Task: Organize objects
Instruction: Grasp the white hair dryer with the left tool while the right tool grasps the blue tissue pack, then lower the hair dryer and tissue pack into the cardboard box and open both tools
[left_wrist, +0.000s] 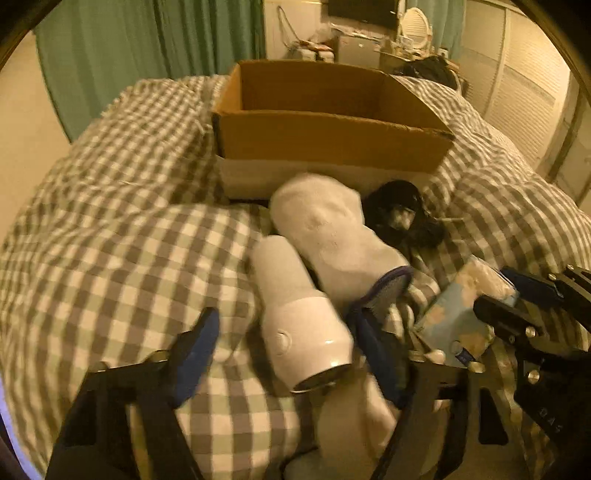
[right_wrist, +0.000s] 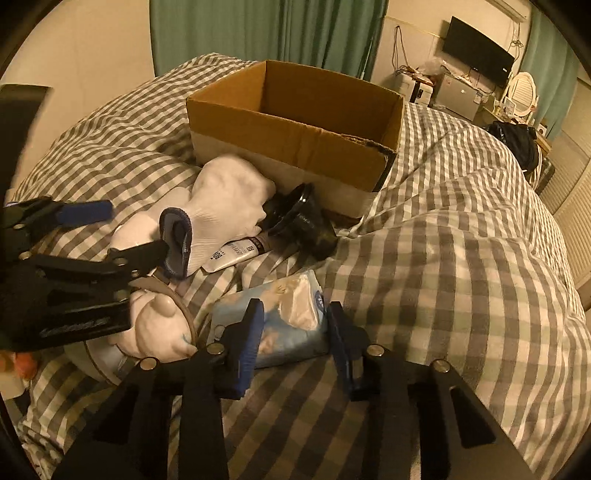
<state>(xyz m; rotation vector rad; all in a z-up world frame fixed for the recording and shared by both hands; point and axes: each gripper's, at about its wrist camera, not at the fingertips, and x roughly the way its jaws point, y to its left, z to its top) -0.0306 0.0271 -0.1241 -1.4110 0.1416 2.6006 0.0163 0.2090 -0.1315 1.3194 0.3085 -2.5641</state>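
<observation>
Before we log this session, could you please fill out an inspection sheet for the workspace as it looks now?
Surface: bed with checked duvet, rumpled.
Job's things: open cardboard box, inside hidden; white glove, white bottle, tissue pack, tube and black object lying in front of it.
Clutter: nothing seen beyond those.
Grippers: left gripper open, straddling the bottle; right gripper open around the tissue pack.
Cables: wires on the far wall.
Surroundings: green curtains, wall television, oval mirror.
</observation>
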